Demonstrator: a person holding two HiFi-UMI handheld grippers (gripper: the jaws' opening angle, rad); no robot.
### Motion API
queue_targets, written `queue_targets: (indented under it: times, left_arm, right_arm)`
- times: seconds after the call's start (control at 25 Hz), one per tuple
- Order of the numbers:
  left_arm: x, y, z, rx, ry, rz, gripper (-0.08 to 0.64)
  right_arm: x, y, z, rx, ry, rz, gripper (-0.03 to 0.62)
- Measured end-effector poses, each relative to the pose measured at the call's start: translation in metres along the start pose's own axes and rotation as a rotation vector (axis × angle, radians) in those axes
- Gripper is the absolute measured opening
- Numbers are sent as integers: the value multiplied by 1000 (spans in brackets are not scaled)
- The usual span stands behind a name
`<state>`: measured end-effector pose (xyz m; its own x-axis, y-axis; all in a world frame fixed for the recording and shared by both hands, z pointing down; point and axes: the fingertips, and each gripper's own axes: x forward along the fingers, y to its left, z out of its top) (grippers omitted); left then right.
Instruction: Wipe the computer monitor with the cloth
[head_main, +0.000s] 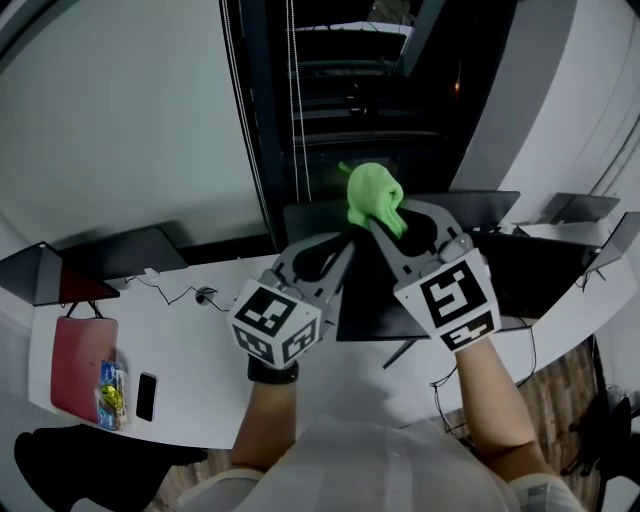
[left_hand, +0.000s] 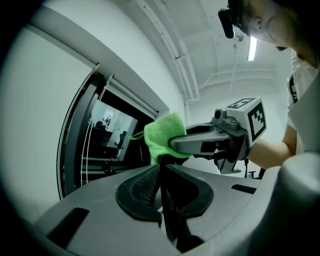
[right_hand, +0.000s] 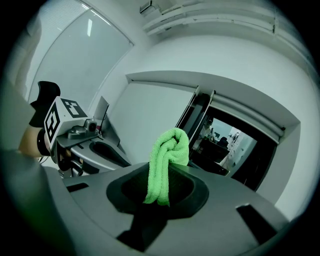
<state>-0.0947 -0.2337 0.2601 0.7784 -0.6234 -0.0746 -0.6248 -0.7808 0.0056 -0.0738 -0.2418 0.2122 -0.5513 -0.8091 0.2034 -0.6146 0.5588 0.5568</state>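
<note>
Both jaws of the right gripper (head_main: 381, 224) are clamped on the green cloth (head_main: 372, 194); just left of it, the left gripper (head_main: 347, 245) appears closed on nothing, near the computer monitor (head_main: 372, 308).

Bare desk (head_main: 200, 370) left of the monitor (head_main: 380, 305); phone (head_main: 146, 396) and red folder (head_main: 80, 365) at its left end

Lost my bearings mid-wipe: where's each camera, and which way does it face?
Head view: on the head, steeply down at monitor; both forearms, left tool, right tool.
Left gripper view: on that tool, along jaws apparently closed on monitor's edge; right forearm.
Right gripper view: on that tool, along jaws shut on cloth; left wrist.
All three share the cloth.
</note>
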Motion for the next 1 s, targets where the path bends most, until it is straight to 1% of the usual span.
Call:
queue_targets:
  times: [0.48, 0.72, 1.0]
  left_arm:
    - [0, 0, 0, -3, 3, 48, 22]
    - [1, 0, 0, 5, 5, 91, 21]
    - [9, -12, 2, 31, 16, 152, 21]
  right_arm:
    - [-15, -15, -14, 25, -1, -4, 69]
    - [-26, -25, -24, 38, -5, -7, 69]
    - [-50, -43, -41, 43, -20, -10, 69]
